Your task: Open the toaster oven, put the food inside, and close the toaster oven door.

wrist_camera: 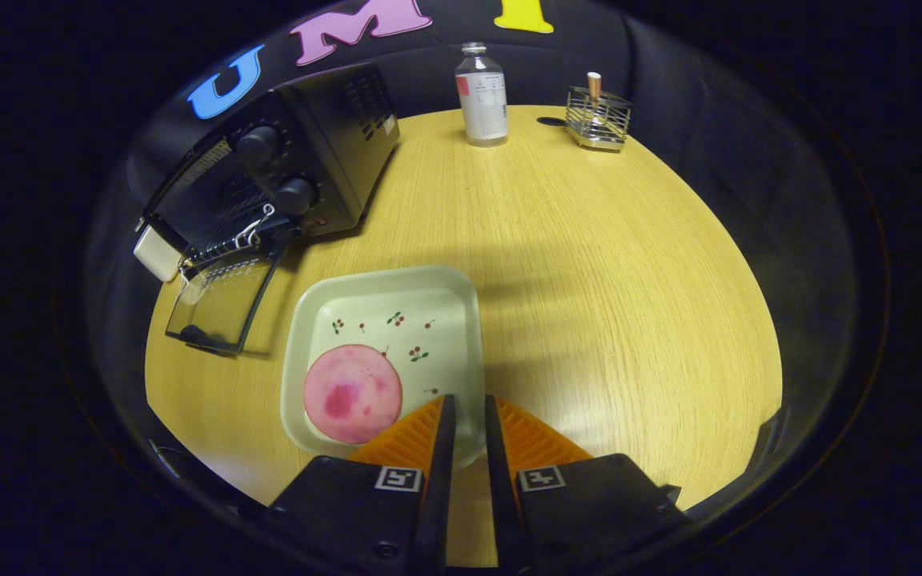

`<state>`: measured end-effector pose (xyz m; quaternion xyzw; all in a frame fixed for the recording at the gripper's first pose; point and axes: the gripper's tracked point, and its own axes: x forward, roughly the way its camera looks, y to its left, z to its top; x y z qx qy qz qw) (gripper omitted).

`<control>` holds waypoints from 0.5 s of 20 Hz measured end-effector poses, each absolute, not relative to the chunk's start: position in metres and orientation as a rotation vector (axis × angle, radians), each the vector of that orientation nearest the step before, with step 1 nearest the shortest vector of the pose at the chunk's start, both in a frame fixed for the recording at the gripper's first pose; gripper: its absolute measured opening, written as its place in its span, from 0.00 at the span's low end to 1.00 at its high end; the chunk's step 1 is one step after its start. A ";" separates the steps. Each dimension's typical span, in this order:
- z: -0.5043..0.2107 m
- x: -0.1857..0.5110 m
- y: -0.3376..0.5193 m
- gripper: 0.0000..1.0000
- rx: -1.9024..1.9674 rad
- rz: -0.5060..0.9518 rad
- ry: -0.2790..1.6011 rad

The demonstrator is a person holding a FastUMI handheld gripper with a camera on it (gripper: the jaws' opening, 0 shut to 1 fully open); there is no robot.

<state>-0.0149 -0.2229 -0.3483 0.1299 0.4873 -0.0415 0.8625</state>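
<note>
I'm seeing the gripper (pixel 469 416) with its jaws pinching the near right rim of the plate (pixel 429 288), the pink food (pixel 353 394) lying on it. Beyond left, the toaster oven (pixel 285 168) is standing on the table (pixel 589 264), its door (pixel 221 300) hanging open.

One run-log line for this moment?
oven door: open | food: on plate | gripper: nearly closed over plate rim, grip unclear

the hand-held gripper (pixel 469 412) points forward and down, its two fingers nearly closed, a narrow gap between.
</note>
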 end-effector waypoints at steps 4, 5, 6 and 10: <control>-0.346 -0.018 -0.225 0.14 0.370 -0.091 1.036; -0.349 -0.018 -0.222 0.13 0.369 -0.082 1.039; -0.350 -0.017 -0.222 0.09 0.376 -0.085 1.045; -0.348 -0.017 -0.210 0.07 0.576 -0.074 1.044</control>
